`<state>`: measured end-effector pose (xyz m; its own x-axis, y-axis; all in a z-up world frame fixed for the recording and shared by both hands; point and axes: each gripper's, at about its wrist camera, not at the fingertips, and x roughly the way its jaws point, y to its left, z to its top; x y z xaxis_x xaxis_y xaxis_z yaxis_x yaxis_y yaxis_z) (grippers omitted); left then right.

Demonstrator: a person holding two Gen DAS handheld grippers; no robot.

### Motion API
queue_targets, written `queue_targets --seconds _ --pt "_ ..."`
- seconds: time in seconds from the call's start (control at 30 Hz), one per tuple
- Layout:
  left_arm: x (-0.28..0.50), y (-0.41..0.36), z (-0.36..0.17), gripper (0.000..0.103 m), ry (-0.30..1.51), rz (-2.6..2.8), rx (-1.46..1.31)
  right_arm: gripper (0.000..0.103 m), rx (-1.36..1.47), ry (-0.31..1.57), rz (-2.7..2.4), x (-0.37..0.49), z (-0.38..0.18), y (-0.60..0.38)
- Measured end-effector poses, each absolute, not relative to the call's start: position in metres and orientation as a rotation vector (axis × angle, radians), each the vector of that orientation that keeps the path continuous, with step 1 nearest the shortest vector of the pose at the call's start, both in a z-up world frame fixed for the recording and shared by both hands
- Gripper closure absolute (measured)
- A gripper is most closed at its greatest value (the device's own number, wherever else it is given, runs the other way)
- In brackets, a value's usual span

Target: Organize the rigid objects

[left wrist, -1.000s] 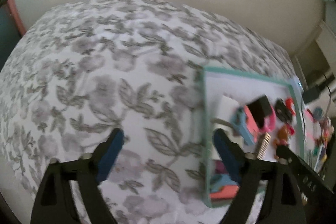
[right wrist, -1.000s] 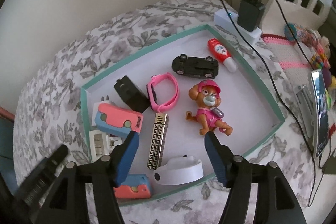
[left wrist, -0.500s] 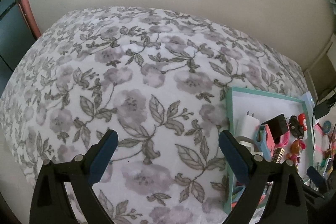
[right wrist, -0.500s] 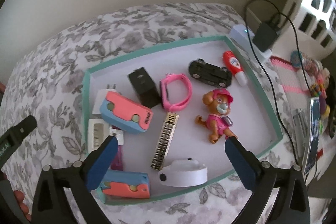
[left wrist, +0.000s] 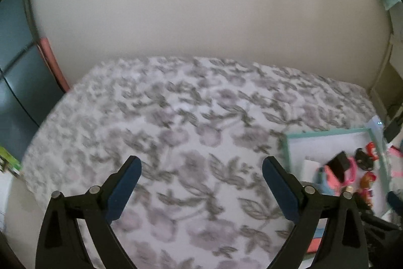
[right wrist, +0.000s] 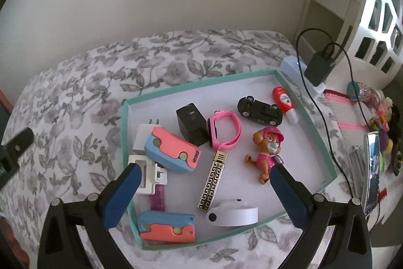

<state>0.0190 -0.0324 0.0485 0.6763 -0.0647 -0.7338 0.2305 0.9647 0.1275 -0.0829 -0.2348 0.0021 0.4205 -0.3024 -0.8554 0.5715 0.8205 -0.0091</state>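
Tools both spread wide, empty. Left tool [left wrist: 201, 175] has swung further left since half a second ago; floral bedspread [left wrist: 176, 117] now fills its view, teal tray [left wrist: 286, 148] pushed to right edge. Right tool [right wrist: 204, 178] hovers over tray [right wrist: 327, 155] on bed. Inside: black charger [right wrist: 191, 122], pink watch [right wrist: 224, 127], toy car [right wrist: 259, 110], puppy figure [right wrist: 267, 150], gold lighter [right wrist: 212, 180], white band [right wrist: 234, 216].

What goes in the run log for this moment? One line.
left tool open, over floral cover | right tool open, above teal tray | nothing held
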Motion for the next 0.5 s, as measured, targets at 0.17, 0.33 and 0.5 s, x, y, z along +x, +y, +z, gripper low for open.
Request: queue_targets --seconds 0.17,0.33,0.5 --pt "0.023 -0.013 0.074 0.006 0.718 -0.083 0.338 0.000 0.270 0.947 -0.556 -0.087 0.013 -0.223" --pt "0.024 0.022 0.081 0.006 0.811 -0.106 0.284 0.000 0.235 0.927 -0.544 -0.089 0.020 -0.207" --pt "0.006 0.035 0.073 0.006 0.852 -0.102 0.241 0.000 0.196 0.903 -0.532 -0.095 0.027 -0.189"
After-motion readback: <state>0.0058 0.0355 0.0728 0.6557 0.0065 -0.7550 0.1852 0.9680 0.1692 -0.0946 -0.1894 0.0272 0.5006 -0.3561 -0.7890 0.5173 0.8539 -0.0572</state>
